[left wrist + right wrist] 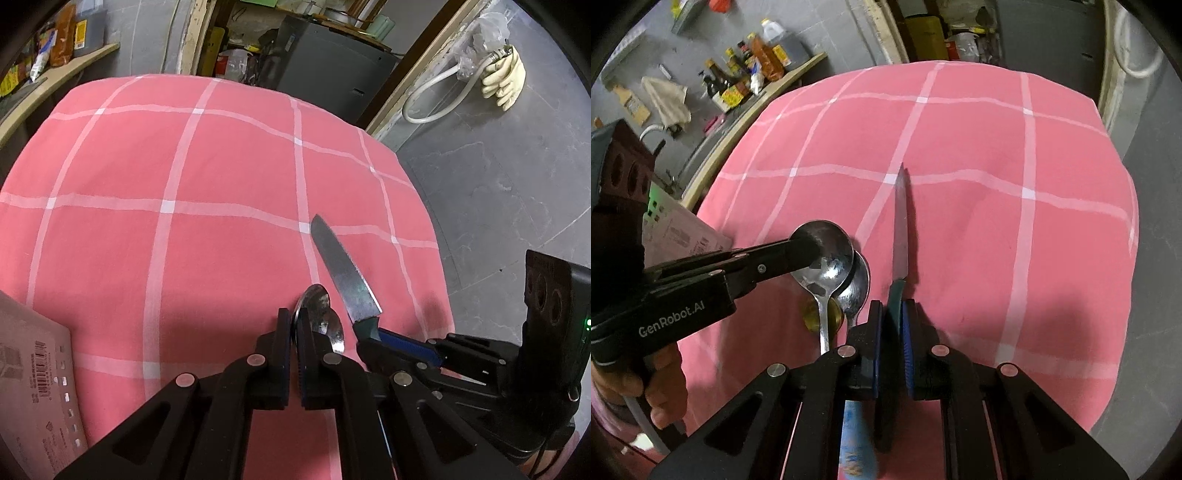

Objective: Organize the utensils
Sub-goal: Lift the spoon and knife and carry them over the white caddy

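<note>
Over the near edge of a pink checked tablecloth [184,177], two steel spoons [834,266] are nested bowl in bowl, and the left gripper [293,325] is clamped on the rim of the upper bowl, its jaws drawn together with only the thin metal between them. Seen from the right wrist, the handles run down toward the camera, and something round and amber sits beneath them that I cannot identify. Gripping at the bowls likely keeps the pair stacked as one bundle rather than letting them slide apart. Just beside the spoons, the knife [345,275] points away across the cloth; the right gripper [891,314] is closed on its dark green handle close behind the blade, blue pads pressing either side. Whether the blade rests on the cloth or hangs just above it is hard to tell, though its shadow falls close alongside. Holding it by the handle keeps the edge clear of the spoons and the person's hand [661,387]. No tray, holder or drawer shows in either view; the only box-like thing is a printed cardboard carton [33,376] at the table's left edge, contents unseen.
</note>
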Demonstrator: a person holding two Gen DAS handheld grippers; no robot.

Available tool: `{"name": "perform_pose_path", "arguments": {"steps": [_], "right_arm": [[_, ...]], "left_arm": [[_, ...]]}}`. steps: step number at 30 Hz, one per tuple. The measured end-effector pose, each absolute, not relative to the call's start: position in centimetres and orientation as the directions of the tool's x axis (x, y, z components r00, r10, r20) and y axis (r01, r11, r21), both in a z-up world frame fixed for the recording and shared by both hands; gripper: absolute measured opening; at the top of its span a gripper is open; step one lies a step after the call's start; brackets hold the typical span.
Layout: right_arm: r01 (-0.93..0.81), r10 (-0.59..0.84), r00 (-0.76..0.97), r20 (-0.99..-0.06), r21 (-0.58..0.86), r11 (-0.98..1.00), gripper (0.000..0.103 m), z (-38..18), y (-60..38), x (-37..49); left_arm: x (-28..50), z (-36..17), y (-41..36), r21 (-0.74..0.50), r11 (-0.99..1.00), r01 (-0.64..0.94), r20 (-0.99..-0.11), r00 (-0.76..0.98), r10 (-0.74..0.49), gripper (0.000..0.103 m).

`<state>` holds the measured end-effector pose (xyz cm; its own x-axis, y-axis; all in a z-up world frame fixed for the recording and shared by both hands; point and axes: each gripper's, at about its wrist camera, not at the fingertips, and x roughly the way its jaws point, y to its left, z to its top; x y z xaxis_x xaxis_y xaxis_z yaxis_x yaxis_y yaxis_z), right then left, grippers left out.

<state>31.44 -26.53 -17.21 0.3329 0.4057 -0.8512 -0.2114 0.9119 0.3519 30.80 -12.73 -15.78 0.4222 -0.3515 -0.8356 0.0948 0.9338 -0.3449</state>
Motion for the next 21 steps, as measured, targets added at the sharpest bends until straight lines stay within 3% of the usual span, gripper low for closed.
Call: {"name": "perform_pose_path", "arguments": {"steps": [11, 21], "right_arm": [[-0.128, 0.439, 0.509, -0.740, 0.439, 0.889, 0.009, -13.9, -30.6, 27.3], [-0.121, 0.442, 0.710, -0.549, 0.524, 0.843, 0.009, -6.7, -31.6, 24.7]], "left_arm": [[29.1, -11.1, -13.6, -0.278, 0.947, 0.161, -0.797, 0.512, -0.320, 0.003], [26.0, -2.2, -12.3, -0.227, 0.953, 0.201, -0.670, 0.678, -0.302, 0.003]]}}
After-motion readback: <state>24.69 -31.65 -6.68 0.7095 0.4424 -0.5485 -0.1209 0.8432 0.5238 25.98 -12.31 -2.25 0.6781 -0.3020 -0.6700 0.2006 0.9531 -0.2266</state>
